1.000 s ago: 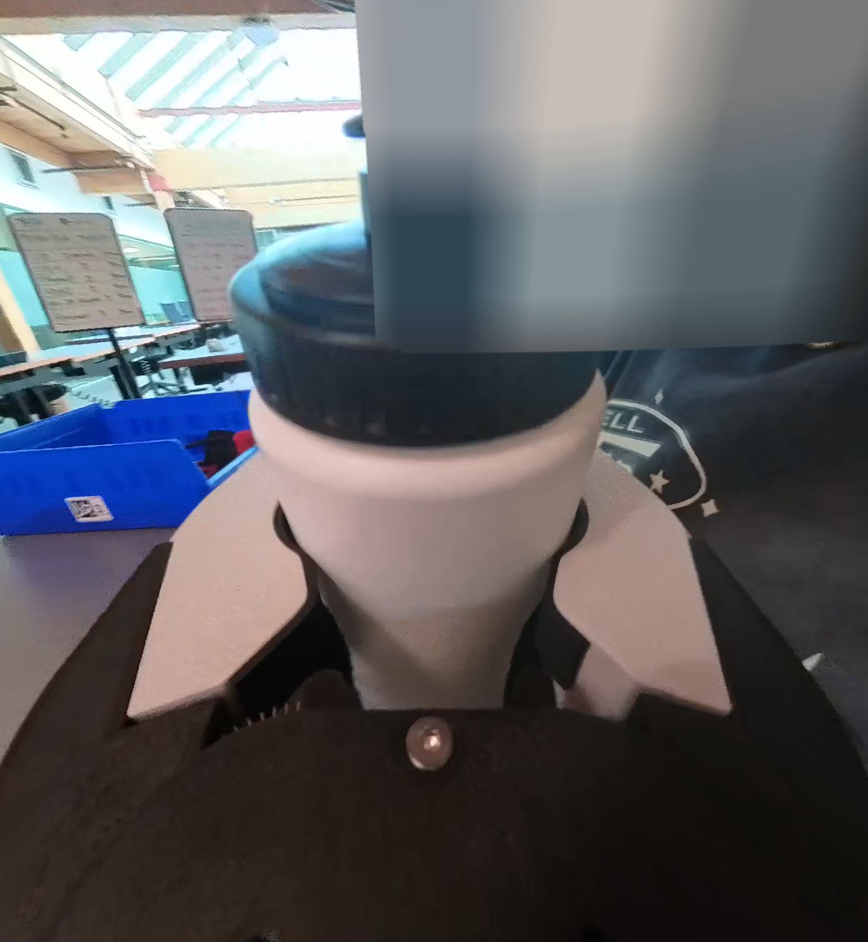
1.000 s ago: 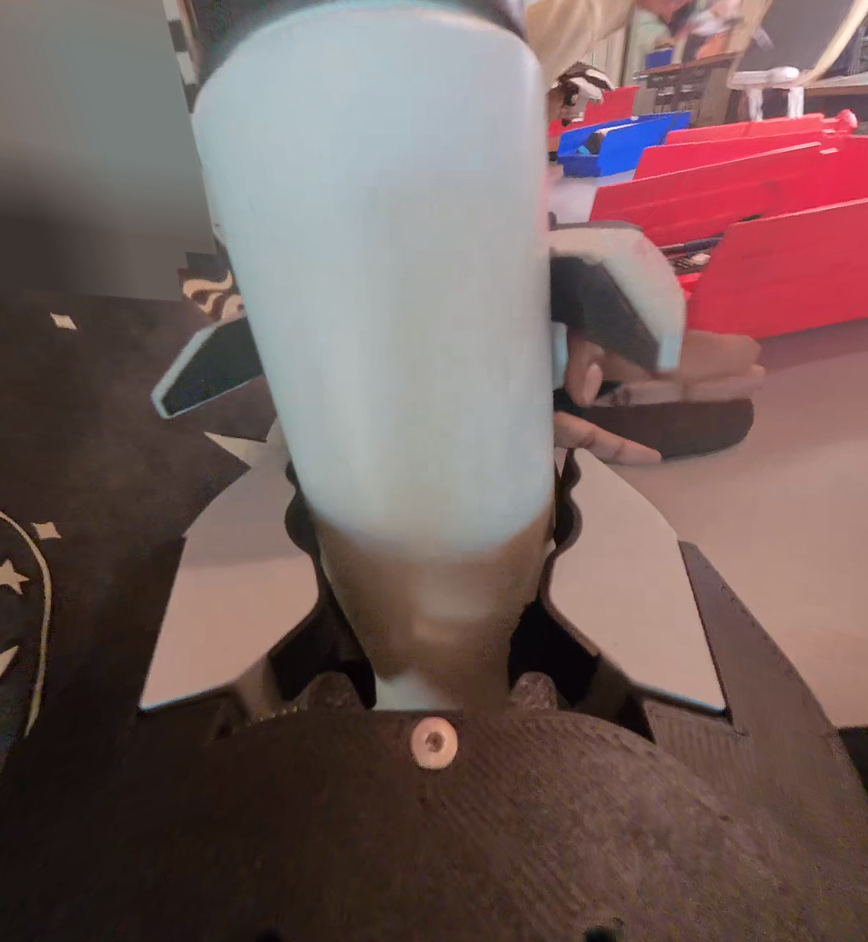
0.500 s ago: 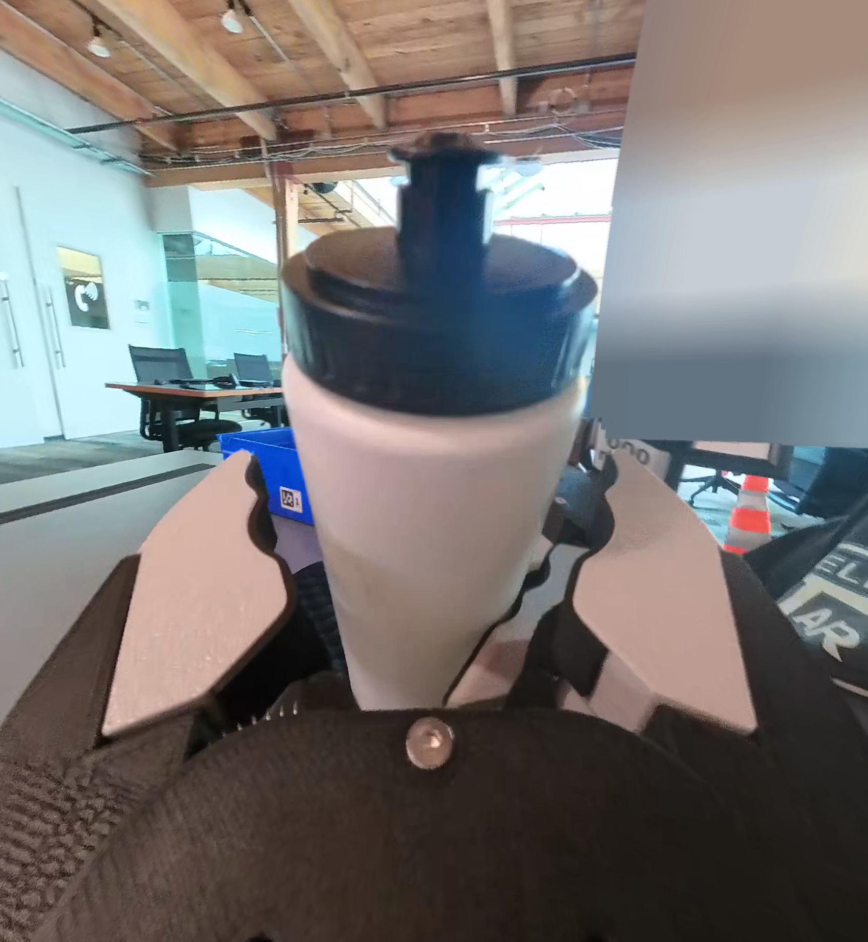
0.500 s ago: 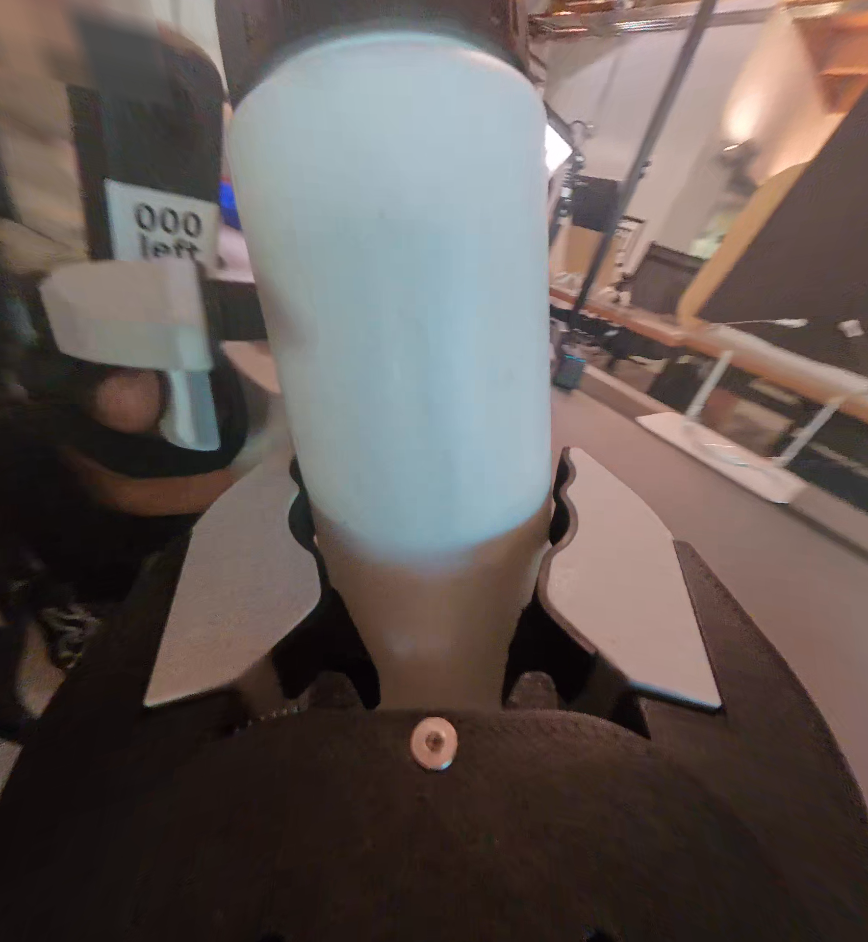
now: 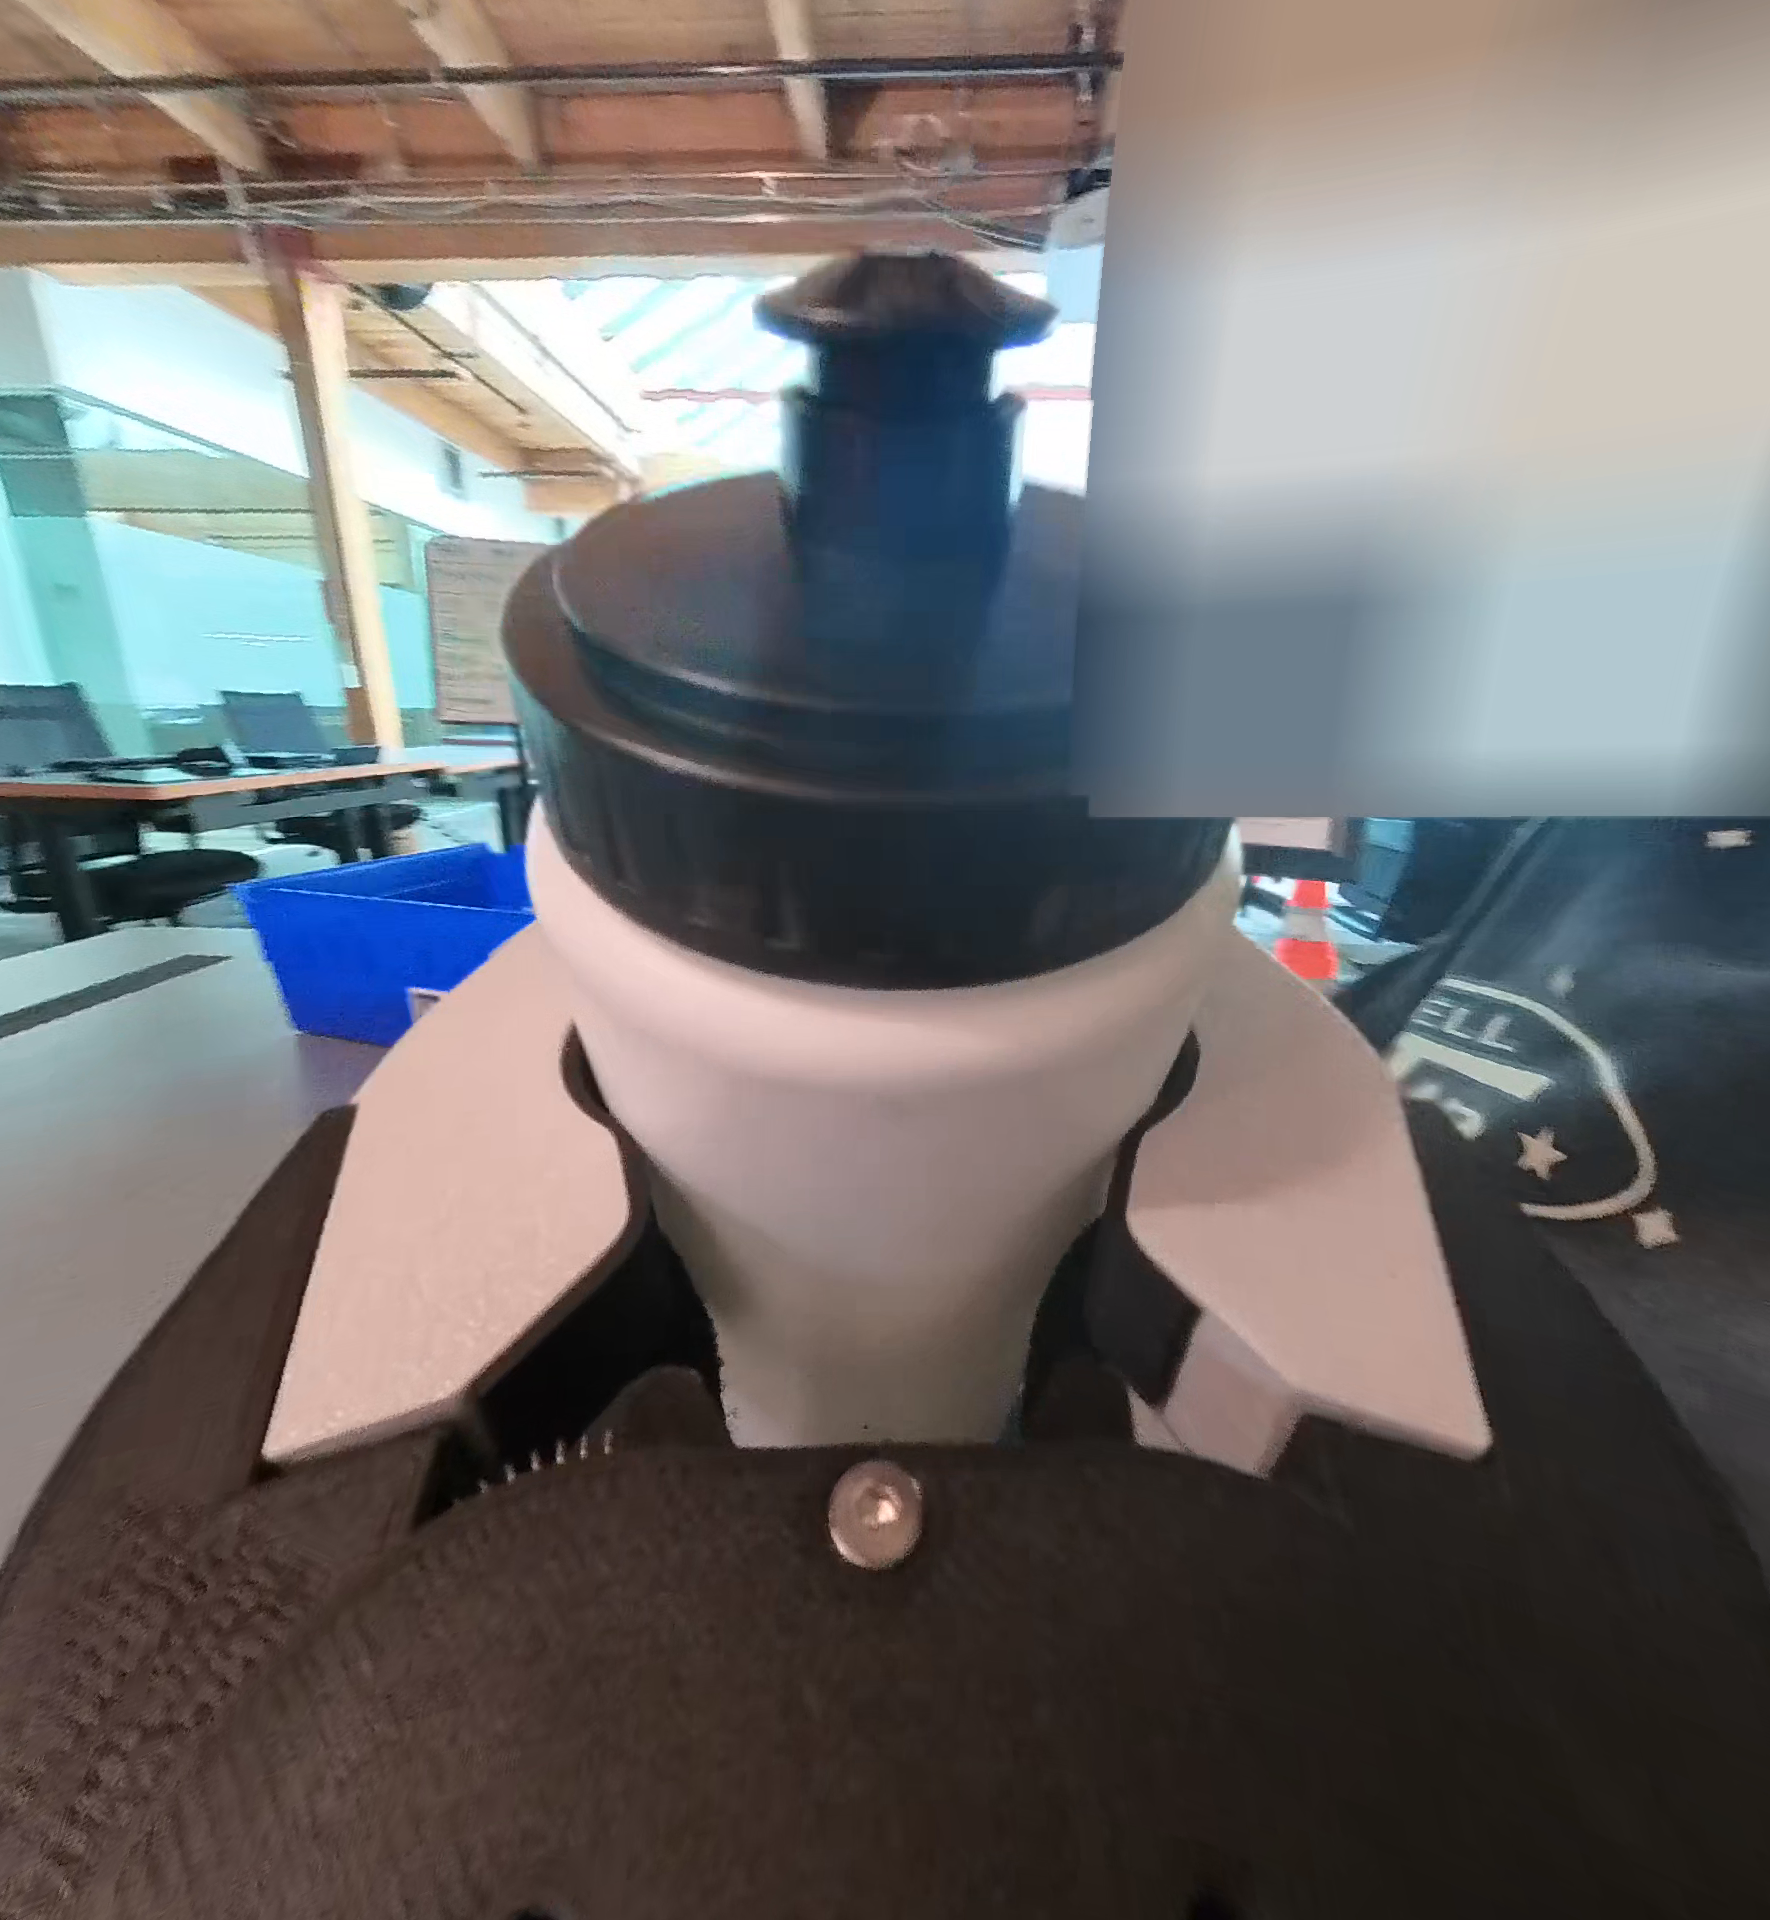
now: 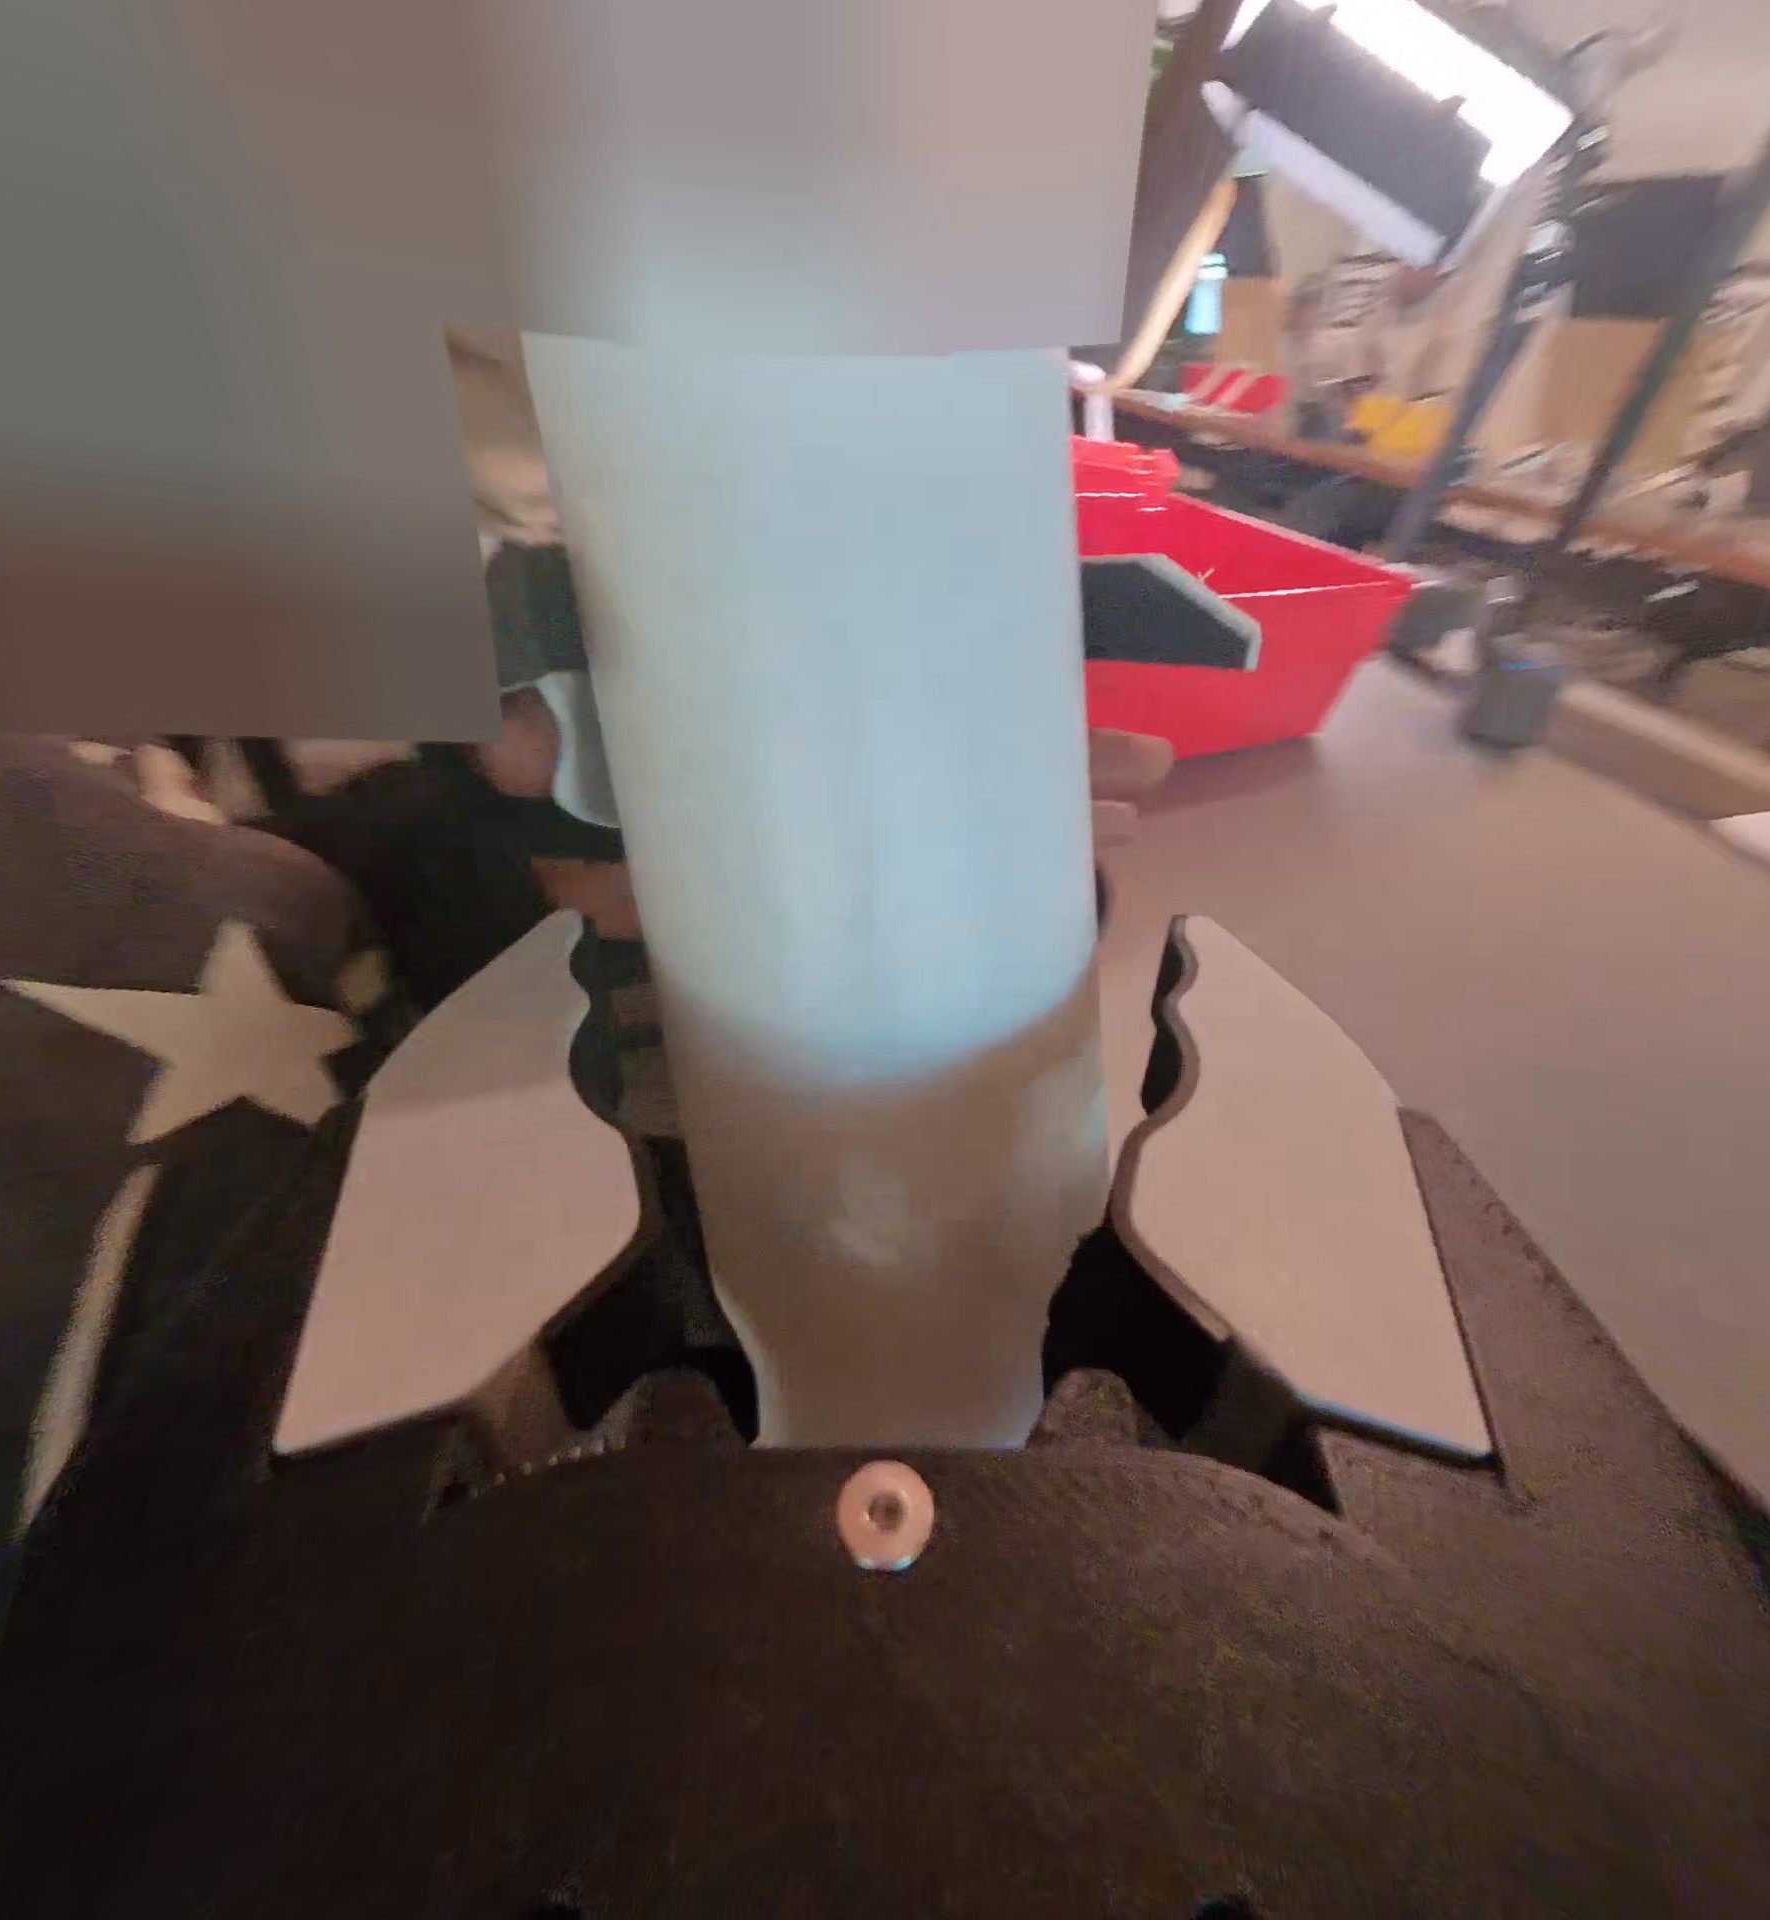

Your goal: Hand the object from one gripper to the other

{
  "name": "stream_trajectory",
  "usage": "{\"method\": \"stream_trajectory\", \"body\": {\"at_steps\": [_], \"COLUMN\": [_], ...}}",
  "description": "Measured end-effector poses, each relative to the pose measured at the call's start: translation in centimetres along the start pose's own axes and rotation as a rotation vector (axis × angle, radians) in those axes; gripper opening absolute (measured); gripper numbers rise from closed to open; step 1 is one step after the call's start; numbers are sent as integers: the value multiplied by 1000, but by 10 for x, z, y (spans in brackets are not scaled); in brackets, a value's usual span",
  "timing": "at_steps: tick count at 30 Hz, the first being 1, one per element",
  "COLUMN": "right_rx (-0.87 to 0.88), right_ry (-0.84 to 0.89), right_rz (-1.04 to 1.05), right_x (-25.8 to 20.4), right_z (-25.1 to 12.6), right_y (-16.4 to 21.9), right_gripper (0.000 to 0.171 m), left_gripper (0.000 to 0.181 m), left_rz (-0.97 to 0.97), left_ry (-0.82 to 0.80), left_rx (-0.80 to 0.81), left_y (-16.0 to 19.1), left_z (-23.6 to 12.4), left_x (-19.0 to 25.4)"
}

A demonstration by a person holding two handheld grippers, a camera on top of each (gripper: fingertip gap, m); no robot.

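Note:
A white bottle (image 5: 881, 1164) with a black screw cap and spout (image 5: 860, 727) is held in the air. My left gripper (image 5: 886, 1049) is shut on its body just under the cap, both fingers pressed against it. In the right wrist view the bottle's lower body (image 6: 829, 727) runs between the fingers of my right gripper (image 6: 876, 935), which stands open with a gap on each side. The left gripper's fingers (image 6: 1172, 623) show farther up the bottle there. A blur patch hides the cap in that view.
A grey table (image 5: 81, 1143) lies below. A blue bin (image 5: 382, 945) stands on it on the left, and a red bin (image 6: 1265, 665) behind the bottle in the right wrist view. A person's dark shirt with star prints (image 6: 185, 1029) is close by.
Half a second ago the right gripper was shut on the bottle and the left one stood open around it. Now the left is shut under the cap and the right has opened.

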State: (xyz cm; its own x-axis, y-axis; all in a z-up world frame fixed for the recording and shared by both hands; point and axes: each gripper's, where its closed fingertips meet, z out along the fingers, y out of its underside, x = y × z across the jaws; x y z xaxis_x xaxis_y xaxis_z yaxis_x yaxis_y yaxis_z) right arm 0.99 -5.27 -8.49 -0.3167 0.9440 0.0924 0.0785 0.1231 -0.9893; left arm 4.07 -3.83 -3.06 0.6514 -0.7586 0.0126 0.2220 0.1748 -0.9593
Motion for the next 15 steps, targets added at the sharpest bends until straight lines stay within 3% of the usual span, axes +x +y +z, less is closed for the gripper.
{"method": "stream_trajectory", "body": {"at_steps": [5,9,13,15], "right_rx": [20,-23,-30,5], "right_ry": [-283,-421,-418,-367], "right_rz": [220,236,150,180], "right_x": [-20,-43,-52,-44], "right_z": [-9,-5,3,5], "right_y": [2,11,15,9], "right_gripper": [109,108,97,96], "left_gripper": [101,102,102,98], "left_rz": [-12,5,-38,-43], "left_ry": [194,278,289,195], "left_rx": [-94,-128,-81,-7], "left_y": [13,22,18,7], "left_z": [-1,4,7,8], "left_x": [27,43,45,30]}}
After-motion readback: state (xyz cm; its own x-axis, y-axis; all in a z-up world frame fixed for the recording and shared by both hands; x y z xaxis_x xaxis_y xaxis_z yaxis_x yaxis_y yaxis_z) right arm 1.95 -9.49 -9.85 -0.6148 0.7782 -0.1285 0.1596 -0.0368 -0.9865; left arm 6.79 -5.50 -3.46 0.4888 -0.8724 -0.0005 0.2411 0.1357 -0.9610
